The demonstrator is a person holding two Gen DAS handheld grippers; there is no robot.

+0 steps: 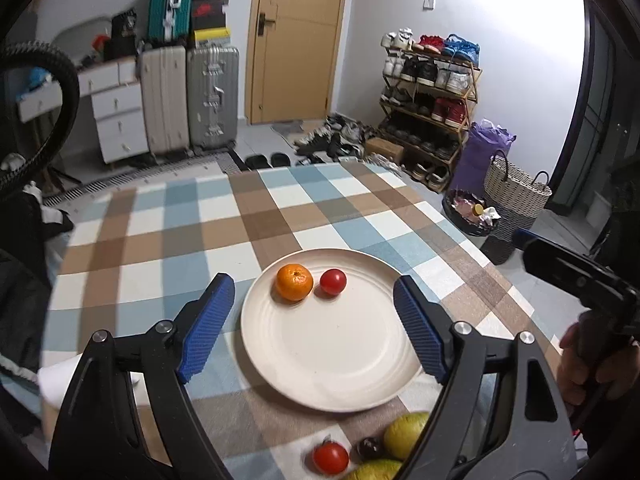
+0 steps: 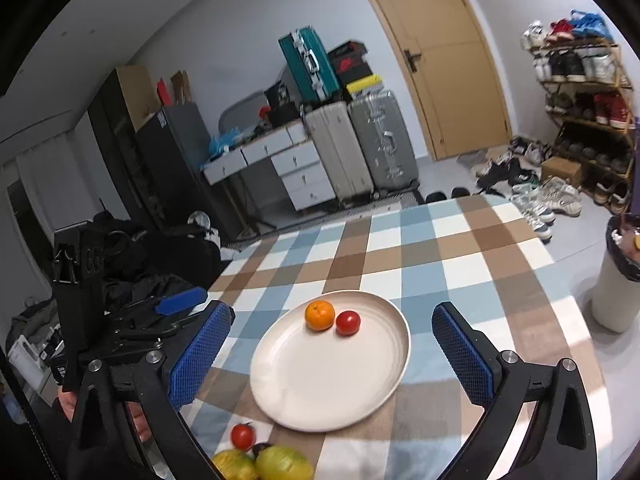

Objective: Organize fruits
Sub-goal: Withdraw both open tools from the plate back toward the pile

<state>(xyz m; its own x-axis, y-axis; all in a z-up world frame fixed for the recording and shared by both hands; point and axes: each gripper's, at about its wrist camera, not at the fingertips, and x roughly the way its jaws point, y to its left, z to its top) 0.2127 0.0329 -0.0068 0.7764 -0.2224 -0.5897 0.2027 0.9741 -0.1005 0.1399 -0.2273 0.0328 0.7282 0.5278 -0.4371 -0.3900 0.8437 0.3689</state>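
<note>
- Landmark: round cream ribbed plate point(image 1: 332, 340) on the checked blue, brown and white bench point(image 1: 168, 240).
- Done: two fruits are on the plate, toward its far rim. A round orange mandarin point(image 1: 294, 282) sits just beside a small red tomato point(image 1: 333, 281); whether they touch, cannot tell.
- Left: four pieces off the plate, on the bench at its near edge. A second red tomato with green stem point(image 1: 330, 457), a small dark round fruit point(image 1: 370, 447), and two yellow-green fruits point(image 1: 406, 434) point(image 1: 376, 470), partly hidden behind the left gripper's frame.
- Judgement: roughly a third done.
- Left gripper point(image 1: 314, 322): above the near half of the plate, aimed across it. Blue ribbed fingers point(image 1: 208, 328) wide apart, holding nothing.
- Right gripper point(image 2: 332, 358): also over the plate from the near side, blue fingers point(image 2: 200, 354) spread wide, empty.
- The hand point(image 1: 588, 360) holding the right gripper shows to the right of the plate in the left wrist view.
- Both grippers point past the leftover fruits, which lie under or behind their fingers.
</note>
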